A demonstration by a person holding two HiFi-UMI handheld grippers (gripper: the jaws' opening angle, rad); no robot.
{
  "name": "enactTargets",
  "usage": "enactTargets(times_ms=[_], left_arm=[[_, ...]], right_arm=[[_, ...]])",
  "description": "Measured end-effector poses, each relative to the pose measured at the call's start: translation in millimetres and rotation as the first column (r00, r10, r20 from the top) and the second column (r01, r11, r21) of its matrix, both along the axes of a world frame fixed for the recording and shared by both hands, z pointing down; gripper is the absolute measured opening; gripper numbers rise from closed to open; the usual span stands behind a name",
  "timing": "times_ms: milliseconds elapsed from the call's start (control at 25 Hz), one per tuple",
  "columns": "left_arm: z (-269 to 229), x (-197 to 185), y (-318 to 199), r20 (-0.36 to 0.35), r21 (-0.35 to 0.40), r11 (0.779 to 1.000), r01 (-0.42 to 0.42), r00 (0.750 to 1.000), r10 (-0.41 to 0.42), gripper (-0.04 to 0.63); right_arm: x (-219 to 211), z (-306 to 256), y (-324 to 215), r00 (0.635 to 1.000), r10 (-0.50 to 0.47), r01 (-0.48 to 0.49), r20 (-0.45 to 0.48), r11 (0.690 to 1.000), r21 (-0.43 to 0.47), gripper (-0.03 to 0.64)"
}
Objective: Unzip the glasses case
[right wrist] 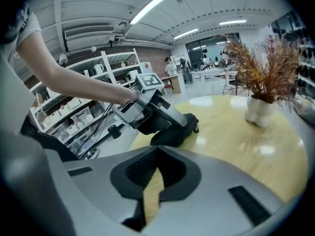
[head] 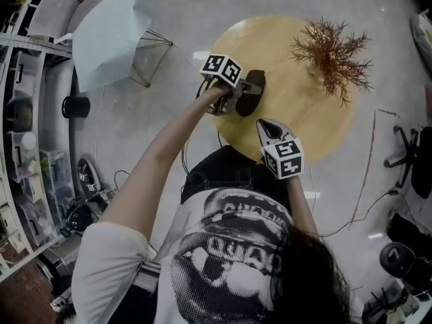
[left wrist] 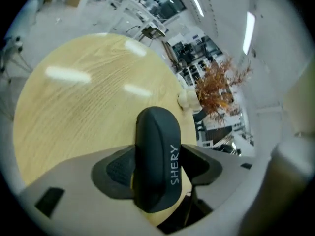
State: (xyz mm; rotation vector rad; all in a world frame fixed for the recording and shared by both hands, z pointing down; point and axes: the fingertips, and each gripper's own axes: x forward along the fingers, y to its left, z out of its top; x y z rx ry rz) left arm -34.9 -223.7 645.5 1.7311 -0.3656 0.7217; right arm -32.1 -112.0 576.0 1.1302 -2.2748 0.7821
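Note:
A black oval glasses case [head: 251, 92] with white lettering lies near the left edge of a round wooden table [head: 297, 123]. My left gripper [head: 244, 94] reaches in from the left. In the left gripper view the case [left wrist: 156, 156] stands on edge between the two pads, and my left gripper [left wrist: 157, 173] is shut on it. The right gripper view shows the case [right wrist: 178, 132] under the left gripper [right wrist: 157, 109]. My right gripper [head: 264, 125] hovers over the table's near edge, short of the case. In its own view the right gripper [right wrist: 156, 173] is shut with nothing in it.
A white vase with dried reddish branches [head: 331, 52] stands at the table's far right side. A white chair [head: 111, 32] sits on the floor to the left, and shelving [head: 20, 113] runs along the left wall. Cables trail on the floor by the person's legs.

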Motion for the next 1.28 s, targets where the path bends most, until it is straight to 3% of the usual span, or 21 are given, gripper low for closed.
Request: enactTargets(times_ms=[120, 240, 360, 520, 840, 1280], left_arm=[[2.1, 1.2, 0.8, -0.061, -0.113, 0.983, 0.146, 0.986, -0.154, 0.295], [2.0, 3.3, 1.0, -0.082, -0.156, 0.966, 0.207, 0.972, -0.222, 0.295], [2.2, 3.5, 1.1, -0.07, -0.161, 0.965, 0.208, 0.973, -0.221, 0.295], [3.0, 4.9, 1.5, -0.067, -0.168, 0.965, 0.201, 0.974, -0.215, 0.295], [0.4, 3.3, 2.4, -0.078, -0.166, 0.964, 0.205, 0.972, -0.221, 0.295], [1.1, 6.3, 0.3, -0.055, -0.102, 0.974, 0.202, 0.976, -0.209, 0.295]], right_arm=[[-7.7, 19.3, 1.1, 0.997, -0.043, 0.041, -0.057, 0.999, -0.025, 0.002], [-10.2, 40.9, 0.9, 0.985, -0.083, 0.075, -0.149, 0.995, -0.058, 0.101], [-5.2, 60.7, -1.6, 0.964, -0.101, 0.082, -0.246, 0.993, -0.086, 0.126], [-4.3, 78.3, -4.8, 0.941, -0.138, 0.108, -0.309, 0.988, -0.113, 0.132], [-5.1, 82.0, -8.9, 0.961, -0.062, 0.029, -0.269, 0.992, -0.124, 0.043], [2.1, 75.8, 2.6, 0.958, -0.104, 0.071, -0.268, 0.989, -0.131, 0.002]])
